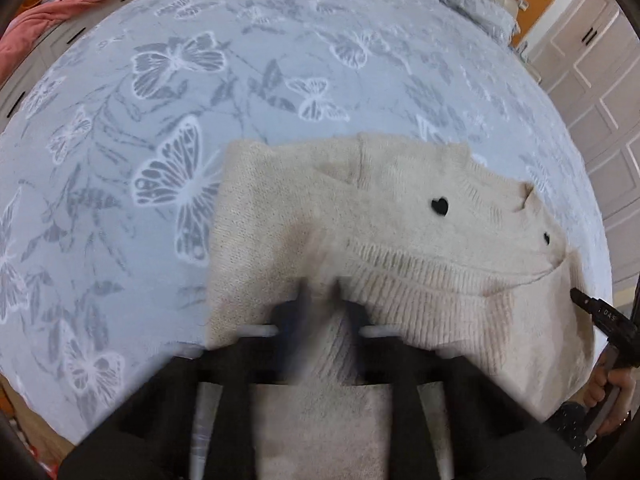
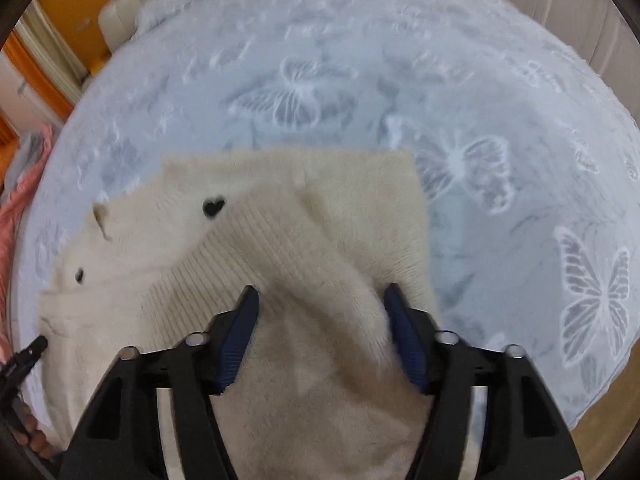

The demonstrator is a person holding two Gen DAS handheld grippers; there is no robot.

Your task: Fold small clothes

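Note:
A cream knit cardigan (image 1: pixel 400 216) with small black heart buttons lies partly folded on the bed; it also shows in the right wrist view (image 2: pixel 280 208). My left gripper (image 1: pixel 320 292) is shut on a fold of the cardigan near its ribbed hem, blurred by motion. My right gripper (image 2: pixel 320 292) is open, its blue-padded fingers (image 2: pixel 236 344) spread wide over the knit fabric, which bulges up between them. The right gripper's tip also shows at the right edge of the left wrist view (image 1: pixel 600 312).
A pale blue bedspread (image 1: pixel 200 80) with white butterfly print covers the bed. Pink and grey clothes (image 1: pixel 60 4) lie at the far left edge. White cupboard doors (image 1: pixel 592 80) stand to the right. The bed's front edge meets a wooden floor (image 2: pixel 608 412).

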